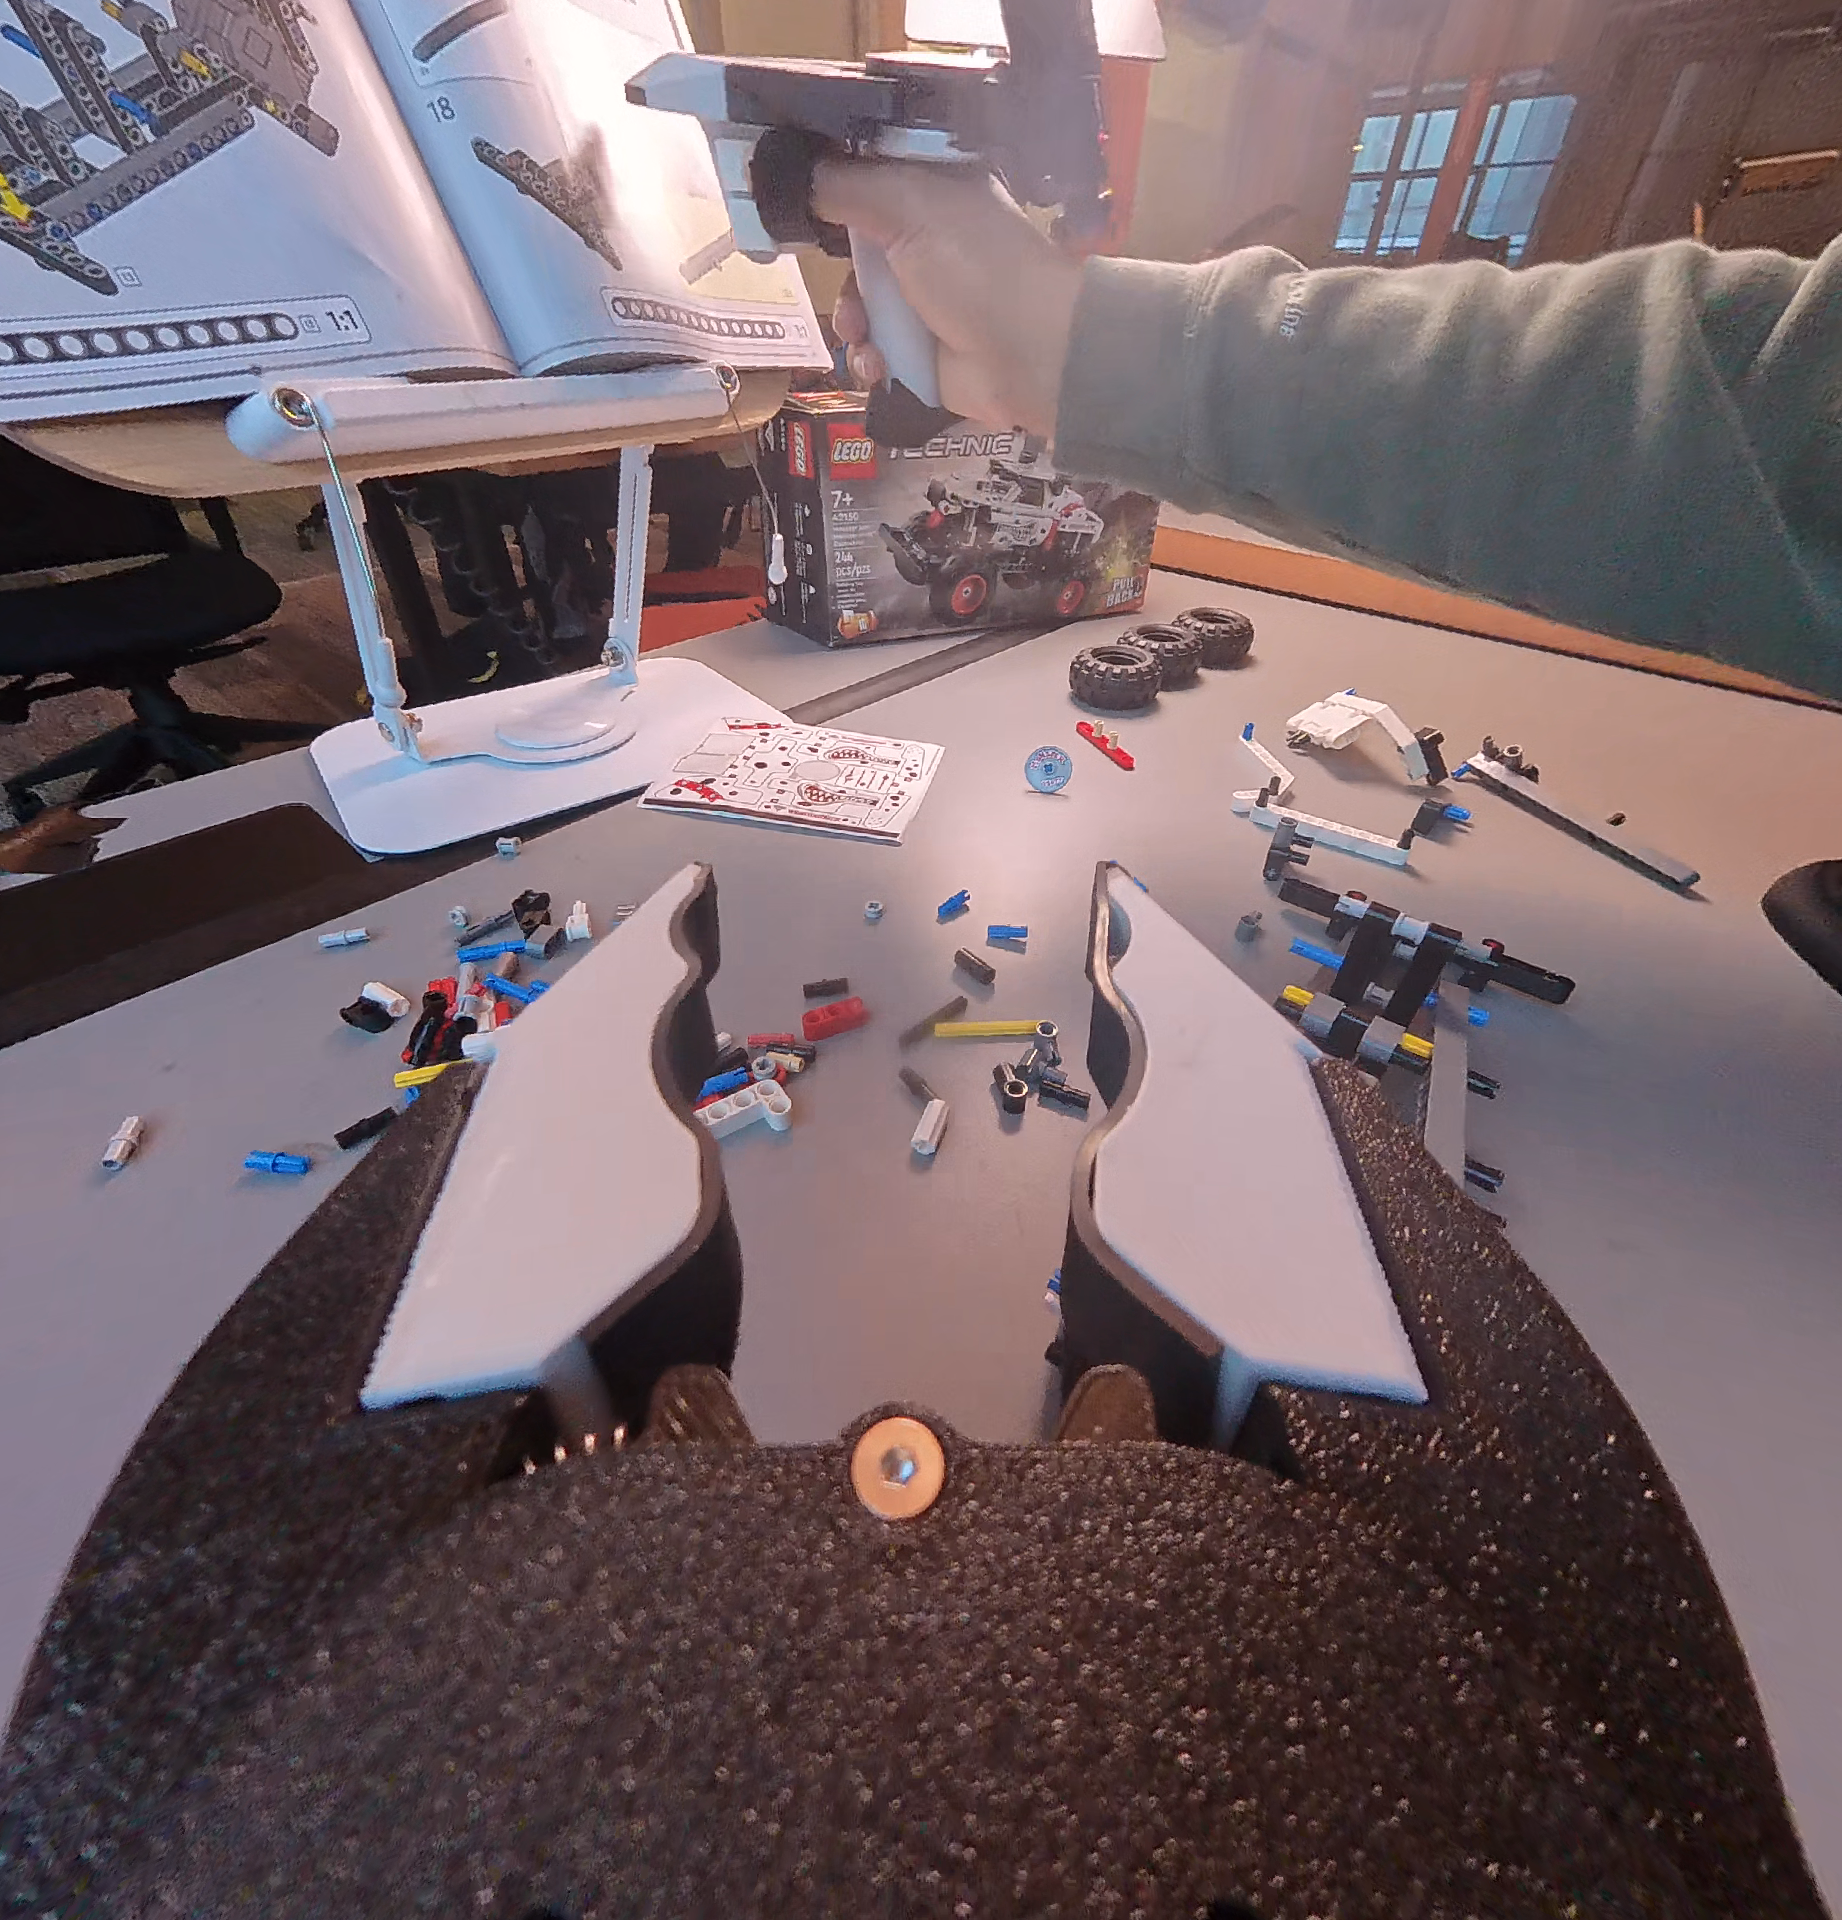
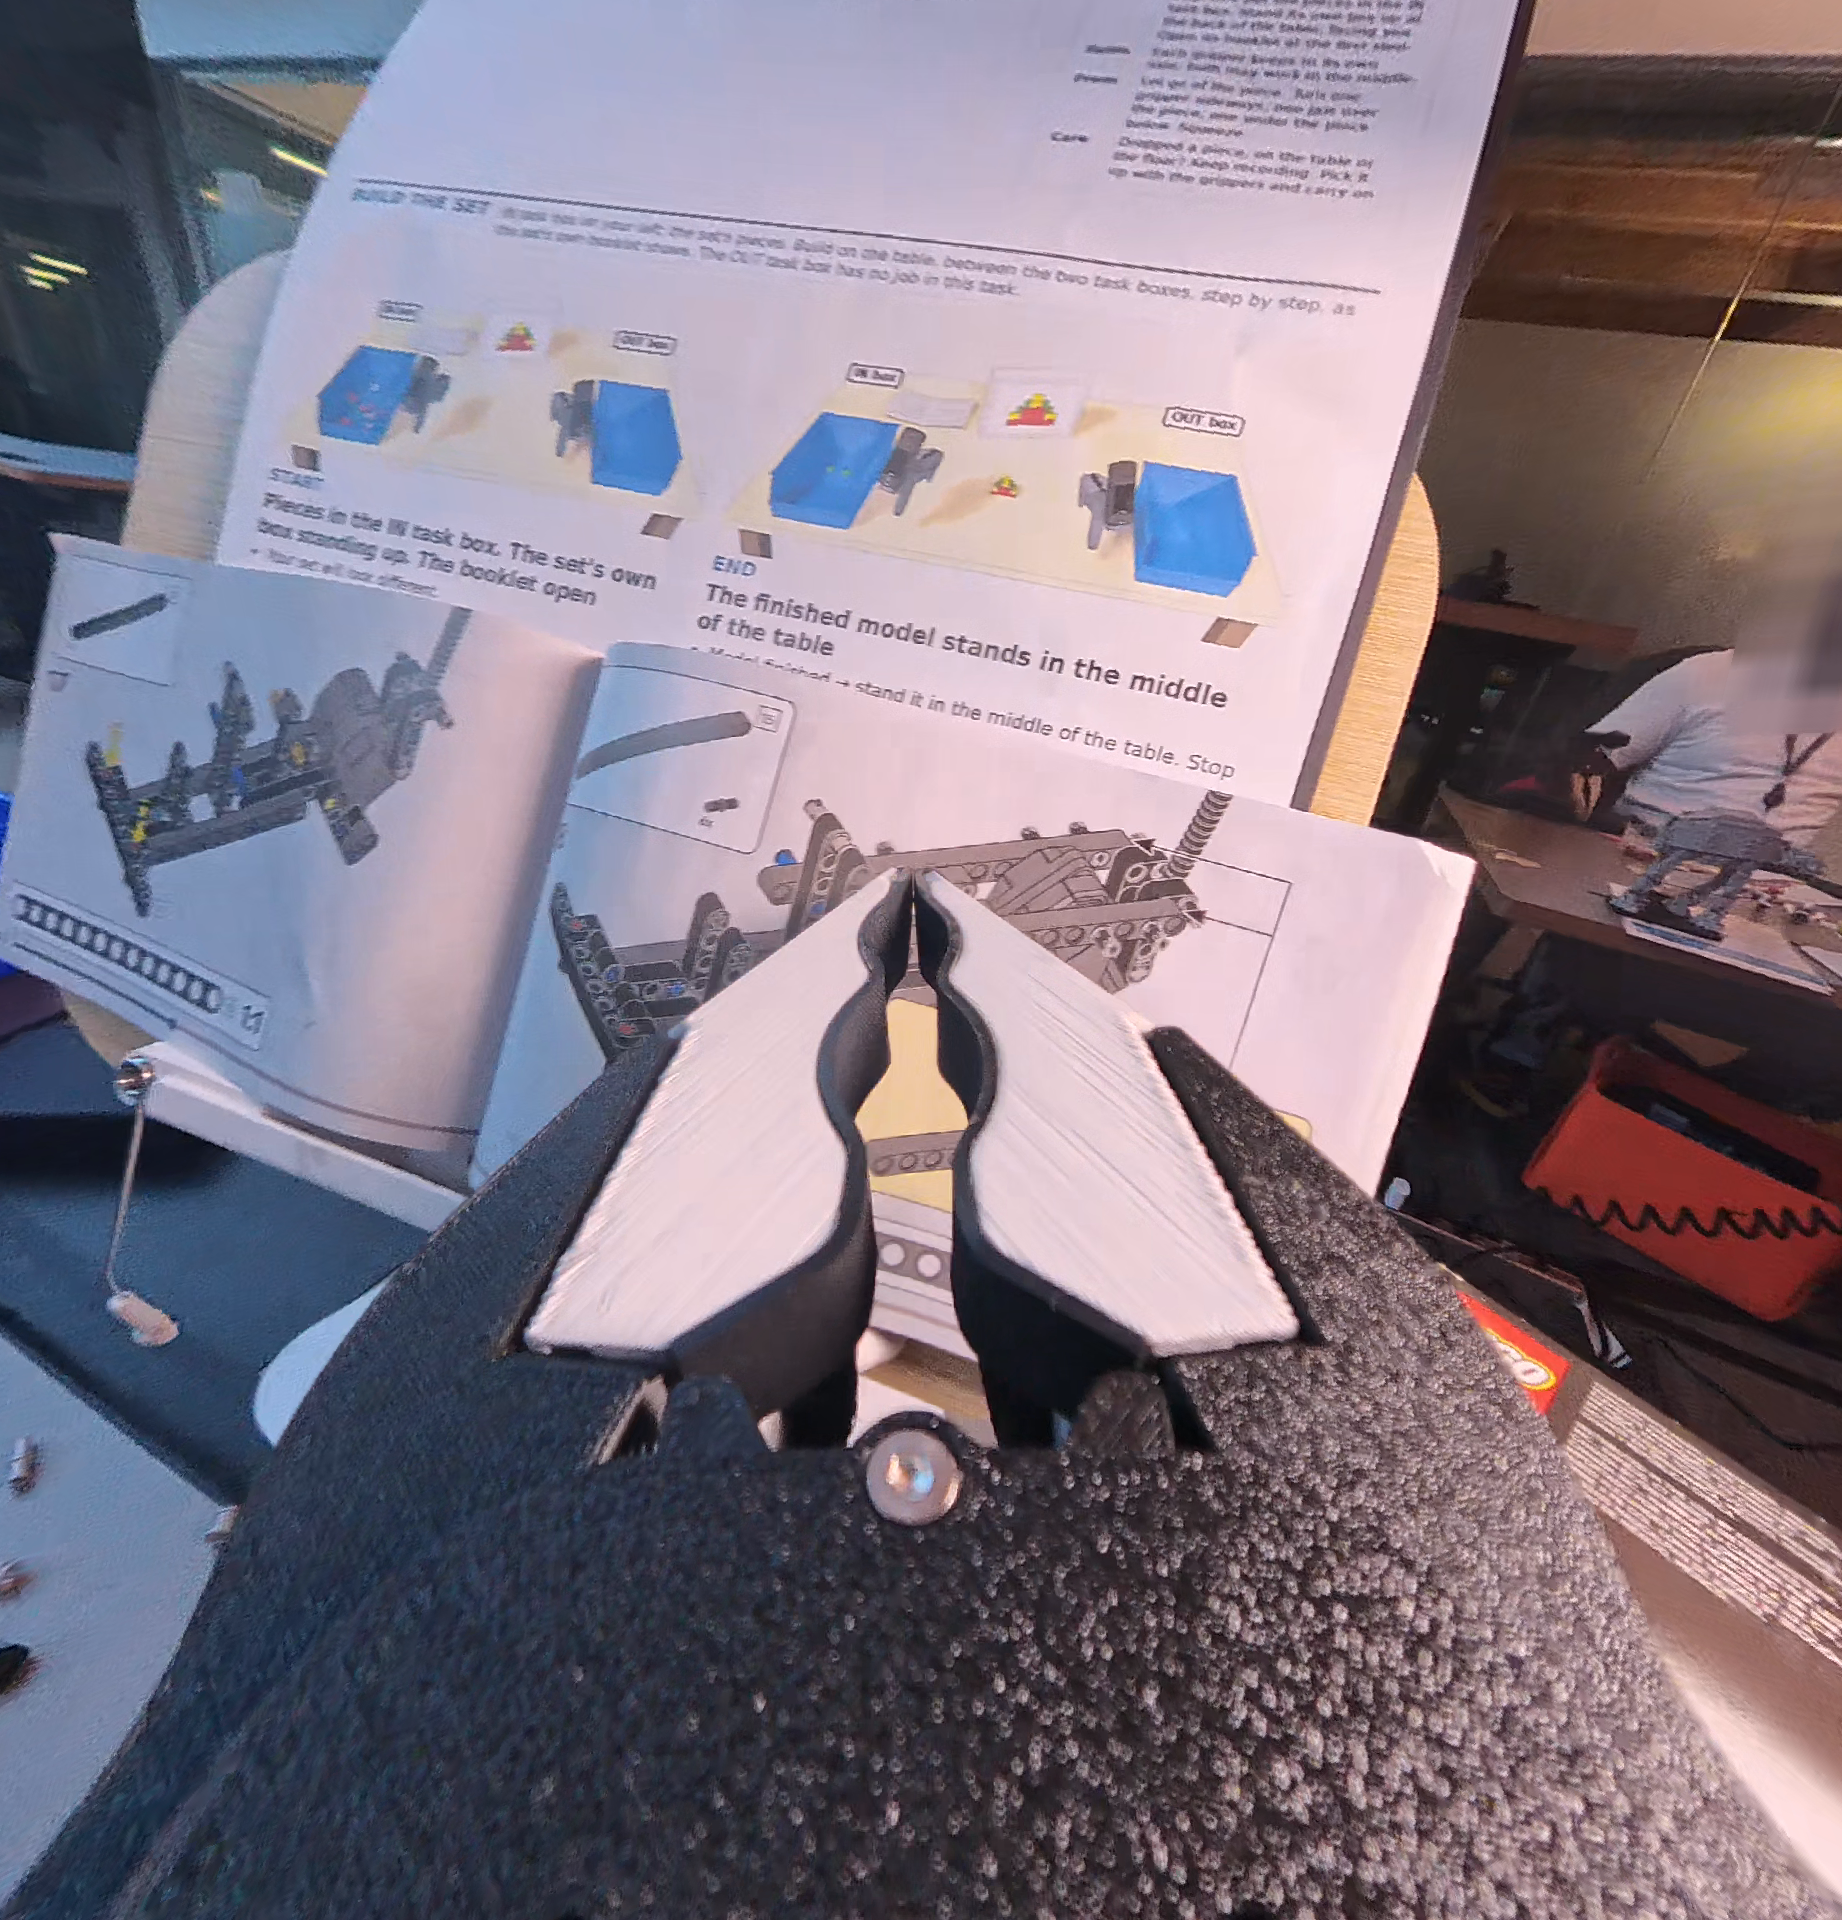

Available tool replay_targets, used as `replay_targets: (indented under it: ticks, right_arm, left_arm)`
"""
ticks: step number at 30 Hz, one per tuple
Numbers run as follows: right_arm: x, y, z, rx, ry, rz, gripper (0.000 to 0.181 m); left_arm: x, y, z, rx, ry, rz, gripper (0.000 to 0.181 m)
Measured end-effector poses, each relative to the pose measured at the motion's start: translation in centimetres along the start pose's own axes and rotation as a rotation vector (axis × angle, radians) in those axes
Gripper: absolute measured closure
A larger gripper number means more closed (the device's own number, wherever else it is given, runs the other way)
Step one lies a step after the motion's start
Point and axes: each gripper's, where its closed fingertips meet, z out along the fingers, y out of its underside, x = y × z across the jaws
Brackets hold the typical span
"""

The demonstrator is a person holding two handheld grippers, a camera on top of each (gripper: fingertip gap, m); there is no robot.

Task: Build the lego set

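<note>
My left gripper (image 1: 901, 873) is open and empty, hovering low over the grey table (image 1: 896, 1247). Loose small pieces lie under and between its fingers, among them a red beam (image 1: 832, 1018) and a yellow axle (image 1: 984, 1029). A black partial chassis (image 1: 1405, 966) lies to its right, with a white frame assembly (image 1: 1332, 821) behind it. My right gripper (image 2: 912, 881) is shut, its tips together in front of the right page of the open instruction booklet (image 2: 304, 831). I see nothing between its pads. It also shows in the left wrist view (image 1: 652, 88), held up by a hand at the booklet (image 1: 221, 208).
The booklet rests on a white stand (image 1: 501, 748) at the back left. A printed sheet (image 2: 844, 364) stands behind it. A sticker sheet (image 1: 792, 774), three black tyres (image 1: 1161, 649) and the set's box (image 1: 958, 530) lie farther back. More loose pieces (image 1: 481, 997) lie at the left.
</note>
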Motion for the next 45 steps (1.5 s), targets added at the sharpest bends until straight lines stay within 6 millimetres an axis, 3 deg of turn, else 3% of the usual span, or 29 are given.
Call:
replay_targets:
  ticks: [5, 13, 45]
  right_arm:
    - [1.5, 0.8, 0.4, -0.013, 0.007, 0.014, 0.18]
    - [2.1, 1.2, 0.2, -0.014, -0.009, 0.011, 0.177]
    - [0.4, 1.5, 0.1, -0.01, -0.09, -0.024, 0.177]
  left_arm:
    - [0.1, 0.4, 0.3, -0.015, 0.009, 0.001, 0.111]
    - [0.2, 1.0, 0.6, -0.035, 0.013, 0.001, 0.111]
    - [0.5, 2.0, 1.3, -0.081, 0.008, 0.053, 0.112]
